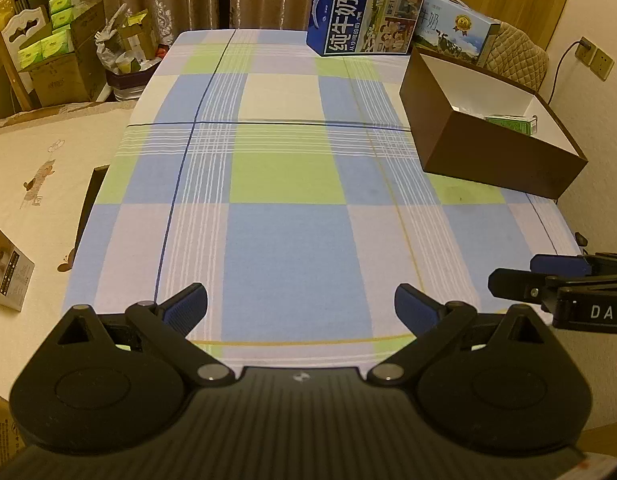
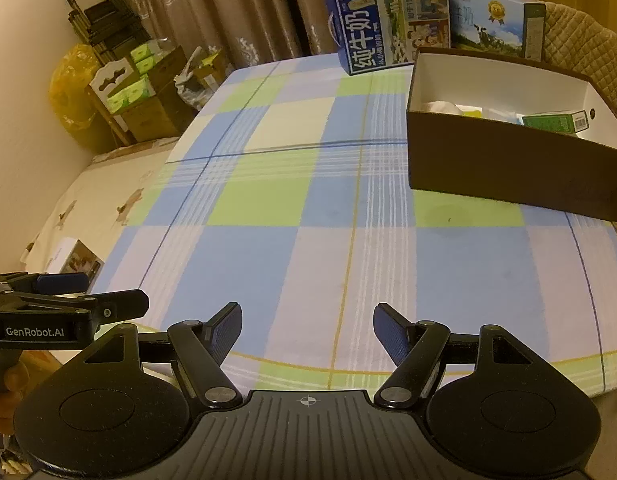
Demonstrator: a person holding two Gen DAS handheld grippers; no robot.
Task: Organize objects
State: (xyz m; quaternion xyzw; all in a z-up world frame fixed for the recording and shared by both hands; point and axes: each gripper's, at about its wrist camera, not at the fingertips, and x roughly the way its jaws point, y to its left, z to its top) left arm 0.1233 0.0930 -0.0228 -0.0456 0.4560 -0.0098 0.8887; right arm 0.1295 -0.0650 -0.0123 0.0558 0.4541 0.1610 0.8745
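A brown box (image 1: 488, 148) (image 2: 508, 168) with a white inside stands at the right of the checked tablecloth (image 1: 288, 184) (image 2: 308, 208). Inside it lie a green carton (image 1: 512, 123) (image 2: 556, 122) and some pale items (image 2: 448, 108). My left gripper (image 1: 300, 304) hovers open over the near edge of the cloth with nothing between its fingers. My right gripper (image 2: 307, 330) is also open and empty, beside the left one; it shows at the right edge of the left wrist view (image 1: 520, 276). The left gripper shows at the left of the right wrist view (image 2: 108, 300).
Two milk cartons, a dark blue one (image 1: 364, 16) (image 2: 388, 20) and a light blue one (image 1: 456, 28) (image 2: 496, 16), stand at the table's far end. A small printed box (image 1: 6, 268) (image 2: 80, 260) lies on the cream cloth to the left. Cardboard boxes with green packs (image 1: 56, 44) crowd the far left corner.
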